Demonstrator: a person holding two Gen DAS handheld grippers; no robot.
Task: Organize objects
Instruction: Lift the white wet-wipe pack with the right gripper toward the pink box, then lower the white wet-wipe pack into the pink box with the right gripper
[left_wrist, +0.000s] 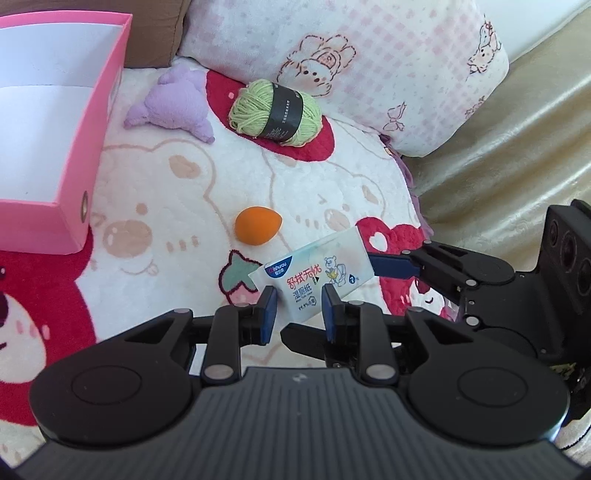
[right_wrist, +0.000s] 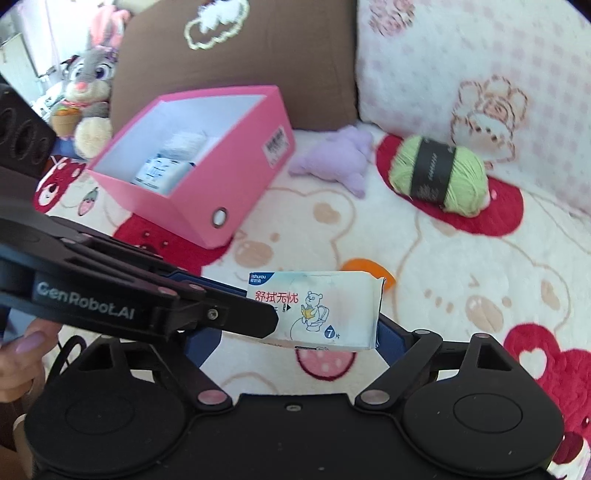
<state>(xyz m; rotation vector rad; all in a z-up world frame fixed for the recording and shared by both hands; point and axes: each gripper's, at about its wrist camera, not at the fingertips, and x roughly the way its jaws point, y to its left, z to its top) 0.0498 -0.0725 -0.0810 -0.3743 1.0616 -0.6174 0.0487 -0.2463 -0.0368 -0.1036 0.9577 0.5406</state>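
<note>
A white wet-wipe packet (left_wrist: 314, 269) (right_wrist: 325, 310) hangs above the bear-print blanket (left_wrist: 177, 206). My left gripper (left_wrist: 299, 315) is shut on its lower edge; in the right wrist view its fingers (right_wrist: 236, 317) reach in from the left. My right gripper (right_wrist: 295, 332) stands open, wide around the packet, one blue finger (left_wrist: 388, 264) right beside the packet's end. An orange egg-shaped sponge (left_wrist: 256, 229) (right_wrist: 364, 267) lies just beyond. Farther back are a green yarn ball (left_wrist: 275, 110) (right_wrist: 439, 177) and a purple plush (left_wrist: 173, 99) (right_wrist: 340, 158). The open pink box (left_wrist: 74, 147) (right_wrist: 207, 173) holds similar packets (right_wrist: 162, 170).
A pink checked pillow (left_wrist: 369, 55) and a brown pillow (right_wrist: 221, 62) line the back. A grey rabbit toy (right_wrist: 88, 81) sits behind the box. A beige cover (left_wrist: 498, 166) lies to the right of the blanket. A person's thumb (right_wrist: 26, 343) shows at the left edge.
</note>
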